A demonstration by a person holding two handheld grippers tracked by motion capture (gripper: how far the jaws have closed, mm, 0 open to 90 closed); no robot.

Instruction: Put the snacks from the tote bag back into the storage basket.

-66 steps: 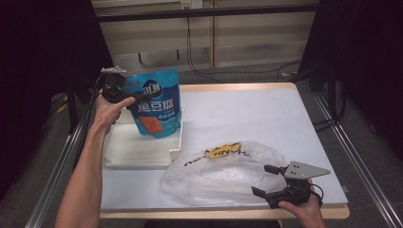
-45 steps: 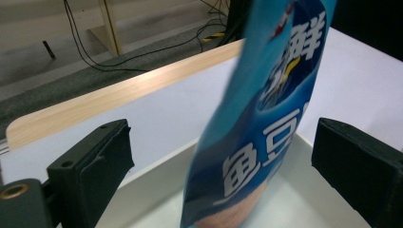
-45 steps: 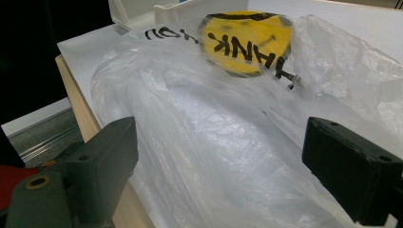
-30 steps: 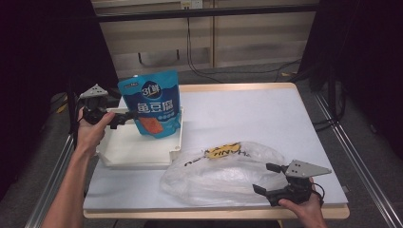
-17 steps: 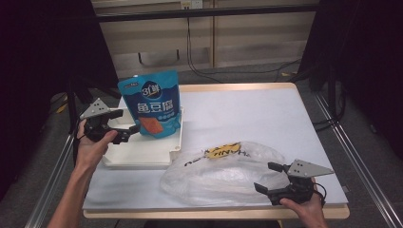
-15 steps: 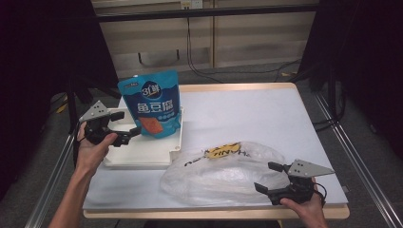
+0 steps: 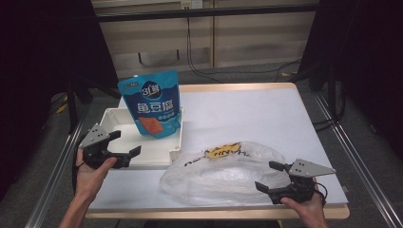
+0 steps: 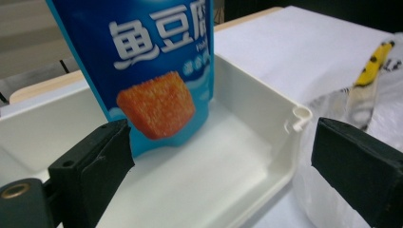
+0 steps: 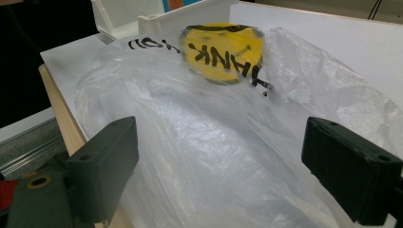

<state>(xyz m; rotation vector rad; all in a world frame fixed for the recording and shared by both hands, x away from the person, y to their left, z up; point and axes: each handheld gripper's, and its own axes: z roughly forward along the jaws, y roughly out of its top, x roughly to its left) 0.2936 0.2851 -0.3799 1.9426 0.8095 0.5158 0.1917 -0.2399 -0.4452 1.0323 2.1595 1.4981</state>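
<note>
Pouch stands in tray beyond wide-open, empty left jaws; right jaws likewise.

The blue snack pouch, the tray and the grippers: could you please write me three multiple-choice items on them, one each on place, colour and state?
1. Where does the blue snack pouch stand?
A. in the white tray
B. on the plastic bag
C. on the floor

2. What colour is the round print on the plastic bag?
A. red
B. yellow
C. green

3. How is the left gripper?
A. shut on the pouch
B. shut on the tray
C. open

Answers: 1 A, it stands upright inside the tray walls; 2 B, a yellow disc with black lettering; 3 C, its jaws stand apart, holding nothing.
</note>
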